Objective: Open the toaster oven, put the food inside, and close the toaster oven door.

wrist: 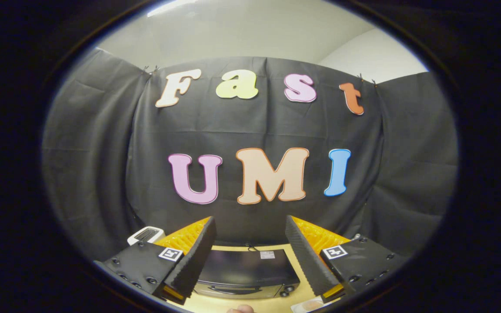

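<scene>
We are looking along the tool (249,254), whose two fingers are rising from the lower centre of the frame, spread wide apart and grasping nothing. Between them, low in the frame, a black box-shaped toaster oven (247,273) with a dark glass door is sitting on a light wooden table (207,304); its door is standing closed, with a curved handle along the lower front and small knobs at its lower right. We are seeing the oven from above and in front, well ahead of the fingertips. At the lower left, behind the left finger, a white slotted appliance (146,234) is peeking out on the table. At the bottom edge, right of centre, a pale round piece of food on a white plate (309,306) is showing partly beside the right finger. A small pinkish rounded shape at the very bottom centre is too cut off for us to tell what it is. Behind everything, black cloth is hanging as the booth wall.
</scene>
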Action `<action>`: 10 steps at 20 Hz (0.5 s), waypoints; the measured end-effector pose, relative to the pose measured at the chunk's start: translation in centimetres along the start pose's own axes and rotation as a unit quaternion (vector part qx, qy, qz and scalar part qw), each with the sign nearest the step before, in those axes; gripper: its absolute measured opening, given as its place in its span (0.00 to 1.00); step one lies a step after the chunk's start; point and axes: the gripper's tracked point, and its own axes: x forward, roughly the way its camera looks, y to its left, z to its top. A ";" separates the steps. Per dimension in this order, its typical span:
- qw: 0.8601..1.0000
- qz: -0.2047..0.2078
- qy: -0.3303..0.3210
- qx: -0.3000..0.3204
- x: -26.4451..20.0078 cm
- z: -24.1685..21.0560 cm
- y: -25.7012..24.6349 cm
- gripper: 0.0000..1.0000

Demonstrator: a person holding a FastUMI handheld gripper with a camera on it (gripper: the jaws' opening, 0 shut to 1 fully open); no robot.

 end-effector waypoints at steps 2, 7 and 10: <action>1.000 -0.002 -0.002 0.003 0.0 0.0 -0.4 1.00; 1.000 -0.003 0.017 0.005 0.8 -2.3 -0.7 1.00; 0.998 0.001 0.054 0.008 1.5 -6.3 -0.3 1.00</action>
